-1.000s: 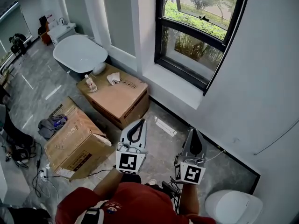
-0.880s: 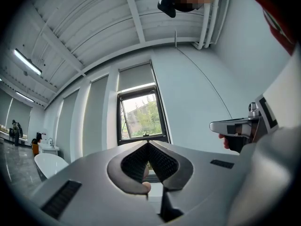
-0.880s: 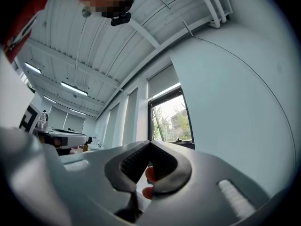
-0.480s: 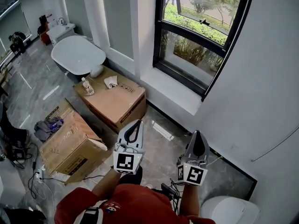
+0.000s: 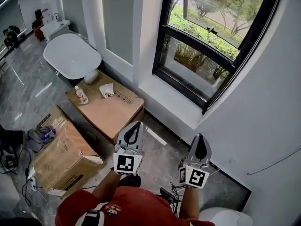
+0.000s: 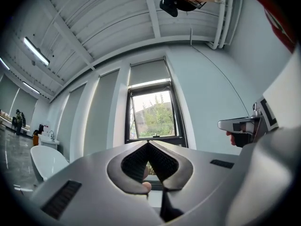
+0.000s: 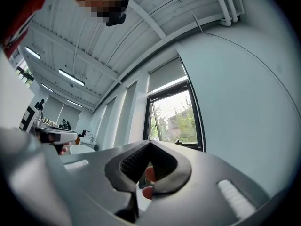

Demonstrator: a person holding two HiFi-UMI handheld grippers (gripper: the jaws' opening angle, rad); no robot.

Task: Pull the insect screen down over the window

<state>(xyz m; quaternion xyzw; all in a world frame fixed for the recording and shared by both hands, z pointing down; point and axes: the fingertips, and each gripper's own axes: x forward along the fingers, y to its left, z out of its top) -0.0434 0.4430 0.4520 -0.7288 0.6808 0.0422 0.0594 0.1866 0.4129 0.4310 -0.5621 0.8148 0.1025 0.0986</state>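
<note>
The black-framed window [image 5: 214, 41] sits in the white wall ahead, with greenery behind its glass and a white sill [image 5: 174, 100] below. It also shows in the left gripper view as the window [image 6: 153, 114] and in the right gripper view as the window [image 7: 176, 119], where a rolled grey blind [image 7: 167, 74] sits above the frame. No screen covers the glass. My left gripper [image 5: 133, 126] and right gripper [image 5: 200, 140] are both shut and empty, held side by side above the floor, short of the sill and pointing at the window.
Two cardboard boxes [image 5: 106, 107] [image 5: 61, 152] stand left of me, the nearer-window one carrying a bottle [image 5: 81, 95] and a cloth. A white bathtub [image 5: 70, 55] lies beyond them. A toilet [image 5: 225, 216] is at bottom right. Cables trail on the grey floor.
Both grippers and the head view have moved toward the window, which now looks larger and nearer. The boxes and tub have slid leftward in view. Jaws stayed shut.
</note>
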